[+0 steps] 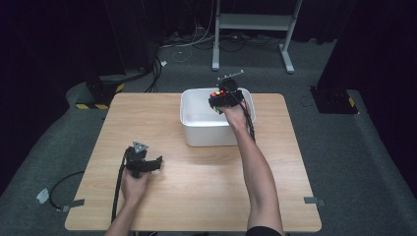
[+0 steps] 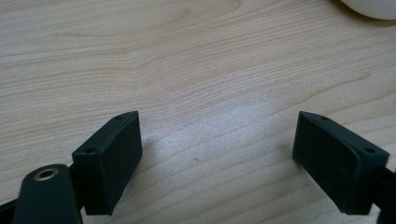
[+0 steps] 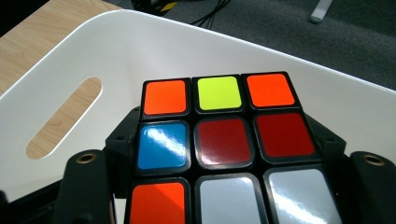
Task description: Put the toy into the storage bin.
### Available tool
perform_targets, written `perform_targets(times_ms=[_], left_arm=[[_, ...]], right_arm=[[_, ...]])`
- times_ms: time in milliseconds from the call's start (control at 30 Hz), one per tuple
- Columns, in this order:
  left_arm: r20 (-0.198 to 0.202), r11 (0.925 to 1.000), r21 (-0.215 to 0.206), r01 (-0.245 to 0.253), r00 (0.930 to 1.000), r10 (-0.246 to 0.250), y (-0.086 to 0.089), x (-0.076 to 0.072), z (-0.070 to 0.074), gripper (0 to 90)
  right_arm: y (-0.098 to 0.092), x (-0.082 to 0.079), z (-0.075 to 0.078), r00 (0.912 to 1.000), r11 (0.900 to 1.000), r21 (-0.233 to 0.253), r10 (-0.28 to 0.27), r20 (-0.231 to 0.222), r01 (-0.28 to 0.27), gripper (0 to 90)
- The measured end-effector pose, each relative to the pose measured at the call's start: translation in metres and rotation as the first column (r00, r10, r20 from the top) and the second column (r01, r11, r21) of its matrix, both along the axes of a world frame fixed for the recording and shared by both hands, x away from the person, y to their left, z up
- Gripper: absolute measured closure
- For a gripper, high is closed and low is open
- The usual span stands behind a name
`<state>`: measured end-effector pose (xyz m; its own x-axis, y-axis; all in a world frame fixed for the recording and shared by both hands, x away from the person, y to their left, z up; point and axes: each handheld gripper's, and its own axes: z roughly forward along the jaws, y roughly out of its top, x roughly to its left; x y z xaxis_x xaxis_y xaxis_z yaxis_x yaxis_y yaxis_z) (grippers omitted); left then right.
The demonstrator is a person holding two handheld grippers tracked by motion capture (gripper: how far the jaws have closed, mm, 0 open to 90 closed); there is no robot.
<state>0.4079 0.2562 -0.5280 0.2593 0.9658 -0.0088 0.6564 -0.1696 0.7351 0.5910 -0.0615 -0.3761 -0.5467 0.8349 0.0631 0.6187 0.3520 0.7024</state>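
Cube (image 3: 224, 149): stiff, light plastic with glossy, slippery stickers; opposite flat sides are the place to grip, as now.
Place: over the bin (image 1: 192, 120), toward its 2 o'clock corner in the high view.
Right gripper (image 1: 222, 100): clenched on the cube, jaws at 9 and 3 o'clock of it.
Left gripper (image 2: 217, 163): released, jaws wide over the bare table (image 2: 187, 60), at 7 o'clock from the bin.

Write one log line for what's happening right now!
right gripper: shut on cube, over bin | left gripper: open, empty, on table
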Motion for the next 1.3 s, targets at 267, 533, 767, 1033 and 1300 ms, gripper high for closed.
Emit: perform_targets(times_ms=[267, 533, 767, 1033, 1300], left_arm=[[0.000, 1.0000, 0.000, 0.000, 1.0000, 0.000, 0.000, 0.000, 0.000, 16.0], [0.000, 1.0000, 0.000, -0.001, 1.0000, 0.001, 0.000, 0.000, 0.000, 16.2], [-0.001, 1.0000, 0.001, -0.001, 1.0000, 0.001, 0.000, 0.000, 0.000, 16.2], [-0.001, 1.0000, 0.000, -0.001, 1.0000, 0.001, 0.000, 0.000, 0.000, 16.2], [-0.001, 1.0000, 0.002, -0.001, 1.0000, 0.001, 0.000, 0.000, 0.000, 16.2]], right_arm=[[0.003, 0.002, -0.001, 0.9996, 1.000, 0.007, 0.006, -0.027, -0.005, 32.0], [0.004, -0.001, -0.002, 0.9988, 1.000, -0.005, 0.020, -0.044, -0.021, 32.1], [0.002, -0.004, -0.003, 0.9989, 1.000, 0.007, 0.011, -0.046, -0.011, 32.3], [-0.002, -0.009, 0.001, 0.9992, 1.000, 0.008, 0.012, -0.039, -0.012, 32.4], [-0.008, -0.013, 0.001, 0.9990, 1.000, 0.011, 0.008, -0.045, -0.007, 32.6]])
